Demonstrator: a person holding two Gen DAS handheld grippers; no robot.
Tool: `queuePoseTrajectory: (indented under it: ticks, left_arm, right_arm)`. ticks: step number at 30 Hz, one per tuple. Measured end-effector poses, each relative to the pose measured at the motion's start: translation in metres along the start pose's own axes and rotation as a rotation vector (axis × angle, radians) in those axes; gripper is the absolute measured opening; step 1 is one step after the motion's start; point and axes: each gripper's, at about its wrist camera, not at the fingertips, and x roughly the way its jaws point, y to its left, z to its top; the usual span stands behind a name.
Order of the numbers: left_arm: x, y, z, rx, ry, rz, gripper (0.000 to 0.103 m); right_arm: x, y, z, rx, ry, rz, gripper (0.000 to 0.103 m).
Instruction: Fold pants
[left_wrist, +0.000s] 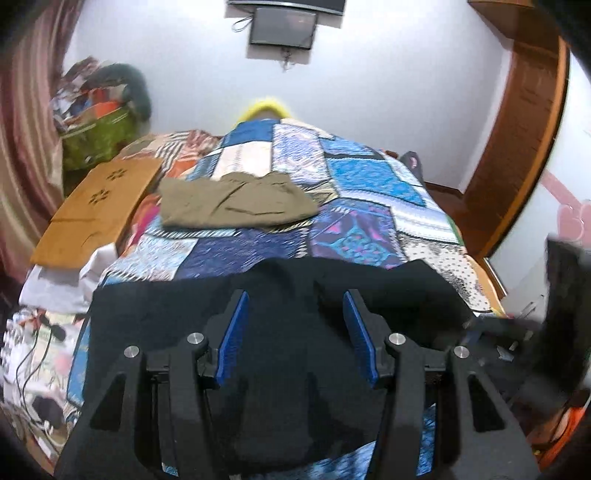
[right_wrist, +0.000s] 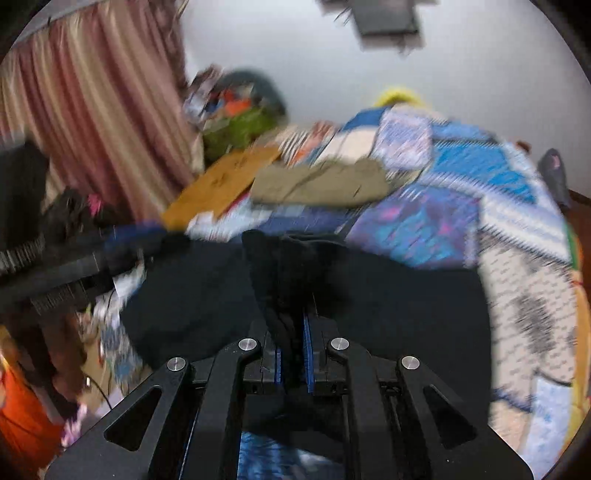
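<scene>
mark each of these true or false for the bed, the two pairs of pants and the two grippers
1. The right gripper is clamped on the black fabric pants. True.
2. The folded olive-khaki pants lie on the floor. False: they lie on the patchwork quilt.
3. The left gripper has its jaws apart. True.
4. The flat brown cardboard sheet covers the khaki pants. False: it lies beside them.
</scene>
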Motion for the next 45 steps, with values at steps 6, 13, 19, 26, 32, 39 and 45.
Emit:
queuePoseTrajectory:
  ticks: [6, 13, 19, 26, 32, 39, 45]
  left_arm:
    - [0.009, 0.009, -0.013, -0.022, 0.041, 0.002, 0.053]
    - [0.018, -0.016, -0.009, 0.014, 0.055, -0.034, 0.053]
    - [0.029, -0.044, -0.010, 0.064, 0.081, -0.084, 0.052]
    - [0.081, -0.070, -0.041, 0.116, 0.231, -0.086, 0.029]
    - [0.086, -0.070, -0.062, 0.169, 0.213, -0.017, 0.028]
    - [0.061, -0.030, -0.057, 0.104, 0.197, 0.045, 0.033]
    - [0.016, 0.041, -0.052, -0.032, 0.133, 0.142, 0.033]
  right_arm:
    - [0.029, 0.018, -0.032, -0.080, 0.116, -0.032, 0.024]
    - [-0.016, 0.006, -0.020, -0.060, 0.076, 0.032, 0.042]
    - [-0.037, -0.020, -0.011, -0.067, 0.004, -0.082, 0.042]
    - [-0.007, -0.065, -0.031, 0.007, 0.117, -0.136, 0.042]
    - [-0.014, -0.059, -0.045, 0.005, 0.091, -0.140, 0.042]
    - [-0.029, -0.063, -0.042, 0.031, 0.104, -0.130, 0.042]
    - [-0.036, -0.048, -0.026, 0.008, 0.066, -0.100, 0.048]
